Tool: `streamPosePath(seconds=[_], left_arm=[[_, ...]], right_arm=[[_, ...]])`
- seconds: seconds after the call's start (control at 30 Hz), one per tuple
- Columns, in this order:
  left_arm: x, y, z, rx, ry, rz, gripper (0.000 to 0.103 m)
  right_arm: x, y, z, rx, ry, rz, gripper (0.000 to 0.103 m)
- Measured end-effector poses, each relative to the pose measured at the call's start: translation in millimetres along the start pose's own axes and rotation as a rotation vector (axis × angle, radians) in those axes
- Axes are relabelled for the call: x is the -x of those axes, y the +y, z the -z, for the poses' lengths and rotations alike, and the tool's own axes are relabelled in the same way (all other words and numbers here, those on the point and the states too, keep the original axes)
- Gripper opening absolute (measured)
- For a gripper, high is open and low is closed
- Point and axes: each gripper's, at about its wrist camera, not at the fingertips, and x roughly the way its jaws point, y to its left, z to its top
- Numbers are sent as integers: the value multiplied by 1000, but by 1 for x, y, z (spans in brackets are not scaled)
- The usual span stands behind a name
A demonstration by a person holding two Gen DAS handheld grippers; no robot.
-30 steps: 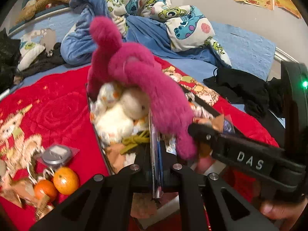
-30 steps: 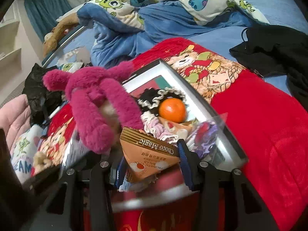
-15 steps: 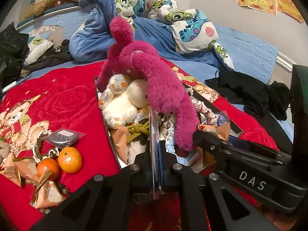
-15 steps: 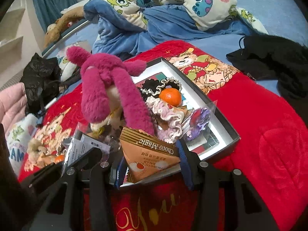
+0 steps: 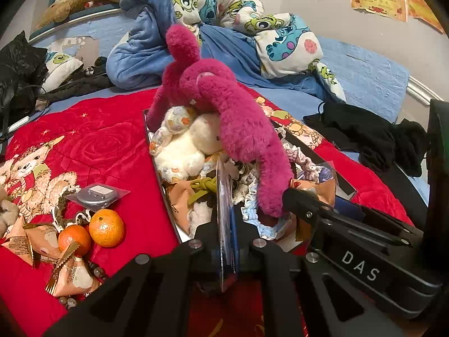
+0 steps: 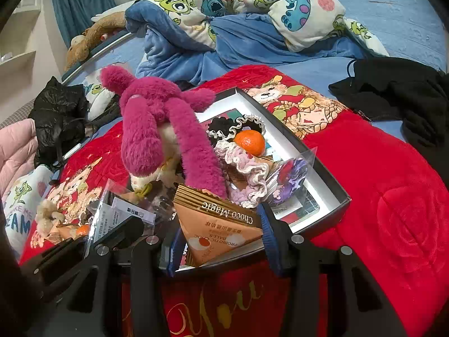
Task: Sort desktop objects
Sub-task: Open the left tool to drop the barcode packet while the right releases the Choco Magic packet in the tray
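Note:
A shallow black box [image 6: 317, 174] with a white inside lies on the red blanket [image 6: 393, 210]. It holds a magenta plush [image 6: 157, 123], a white plush [image 5: 179, 157], an orange [image 6: 249, 142], scrunchies and packets. My left gripper [image 5: 226, 224] is shut on a thin clear plastic packet [image 5: 223, 196], held edge-on at the box's near edge. My right gripper [image 6: 221, 241] is shut on an orange triangular Choco Magic packet [image 6: 216, 230] just in front of the box. The right gripper also shows in the left wrist view [image 5: 350, 238].
Left of the box on the blanket lie two oranges [image 5: 106, 227], a round grey item in a bag [image 5: 96, 195], triangular snack packets [image 5: 73, 275] and beads. A blue cartoon quilt [image 5: 224, 28] is behind. Black clothes [image 6: 393, 95] lie at right.
Both grippers have drawn back and up from the box with their packets still held. The box and plush look farther away.

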Motion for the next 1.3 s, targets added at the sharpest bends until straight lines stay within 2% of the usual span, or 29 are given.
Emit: streamPosePath(seconds=[0.33,0.53,0.6,0.7,0.77,0.9,1.03,1.1,1.13,1.17,1.3], left_arm=[[1,2,1,0,-1,-6,7],[1,4,-4,6,13,-26,15],[2,3,-5,3,10,-45,20],[3,7,-7,16,10,-65,38],[5,11,-8,33,3,-66,54],[12,20,-11,61,-17,-71,74],[18,38,-14,104,-32,-55,103],[19,47,-15,128,-31,-51,103],[19,50,-15,129,-26,-61,103],[20,51,-15,127,-25,-67,103],[20,52,-13,123,-29,-75,103]], right_arm=[[2,1,1,-8,-1,4,46],[4,0,1,-14,-2,-1,47],[5,0,0,-19,-3,-1,47],[7,-1,-1,-24,-9,6,48],[8,-3,-1,-31,-15,9,49],[11,-10,-3,-66,-25,-5,54],[15,-17,-6,-101,-42,-34,71],[19,-21,-7,-125,-55,-56,84],[21,-23,-8,-139,-69,-67,97],[23,-24,-8,-151,-77,-72,103],[31,-25,-11,-173,-95,-107,103]])
